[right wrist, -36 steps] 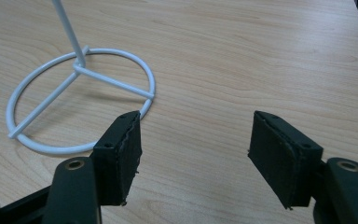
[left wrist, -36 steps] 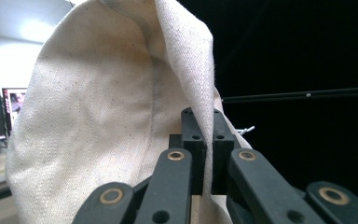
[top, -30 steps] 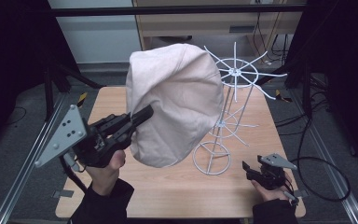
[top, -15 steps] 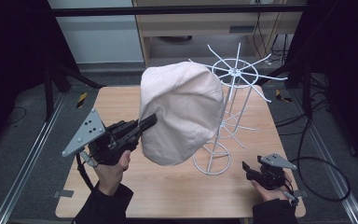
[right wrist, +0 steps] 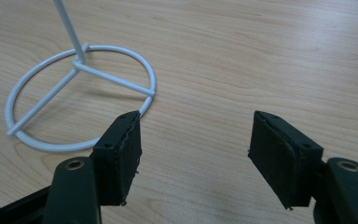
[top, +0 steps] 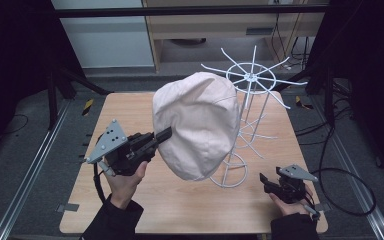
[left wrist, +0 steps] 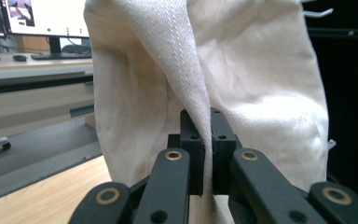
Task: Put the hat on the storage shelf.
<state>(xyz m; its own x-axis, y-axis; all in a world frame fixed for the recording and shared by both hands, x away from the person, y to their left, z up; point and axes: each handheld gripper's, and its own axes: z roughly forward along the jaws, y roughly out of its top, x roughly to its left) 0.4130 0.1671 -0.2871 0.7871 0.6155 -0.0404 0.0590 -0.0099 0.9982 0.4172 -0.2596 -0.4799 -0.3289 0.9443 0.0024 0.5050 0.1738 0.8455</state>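
Note:
A pale cream cloth hat [top: 200, 125] hangs in the air over the table, held up beside a white wire stand [top: 250, 100]. My left gripper [top: 166, 134] is shut on a fold at the hat's edge; in the left gripper view the fabric [left wrist: 242, 74] is pinched between the two black jaws of the left gripper [left wrist: 206, 140]. The hat covers the left side of the stand. My right gripper [top: 270, 183] rests low at the table's front right, open with nothing between its pads [right wrist: 123, 151]. Just ahead of it lies the stand's ring base [right wrist: 74, 93].
The wooden table [top: 130, 110] has bare room at the left and back. The stand's spoked top [top: 252, 76] rises at the back right. Metal rails [top: 35, 165] run along both sides of the table, and cables [top: 350, 180] lie on the floor to the right.
My left gripper has carried the hat to the right and a little lower, closer to the wire stand. The right gripper has stayed put.

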